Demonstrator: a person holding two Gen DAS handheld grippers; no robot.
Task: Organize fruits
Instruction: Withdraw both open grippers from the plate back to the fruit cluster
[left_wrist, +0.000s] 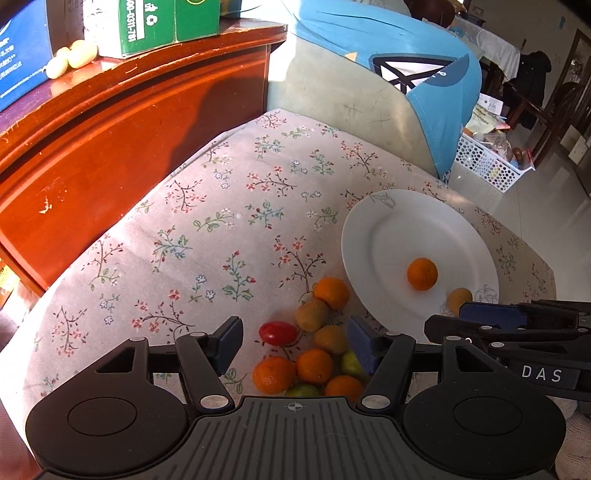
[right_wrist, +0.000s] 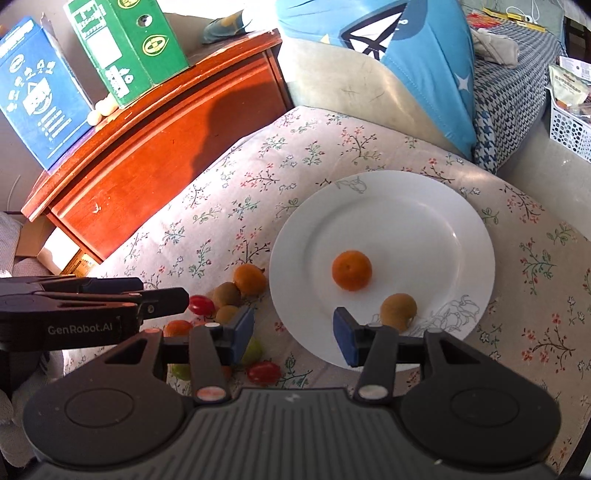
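Observation:
A white plate (right_wrist: 424, 206) lies on the floral cloth and holds an orange (right_wrist: 351, 270) and a brown kiwi (right_wrist: 398, 307). The plate (left_wrist: 399, 229) also shows in the left wrist view, with the orange (left_wrist: 422, 273) on it. Left of the plate is a pile of fruit: several oranges (left_wrist: 314, 365), kiwis (left_wrist: 311, 314), a red tomato (left_wrist: 277, 333) and green fruit (left_wrist: 351, 363). My left gripper (left_wrist: 295, 343) is open just above this pile. My right gripper (right_wrist: 293, 332) is open and empty over the plate's near-left rim. A second tomato (right_wrist: 263, 371) lies below it.
A red-brown wooden cabinet (right_wrist: 155, 147) stands at the left, carrying a green box (right_wrist: 125, 48) and a blue box (right_wrist: 37, 96). A sofa with a blue cushion (right_wrist: 417, 62) is behind the table. A white perforated basket (left_wrist: 487, 162) sits on the floor at right.

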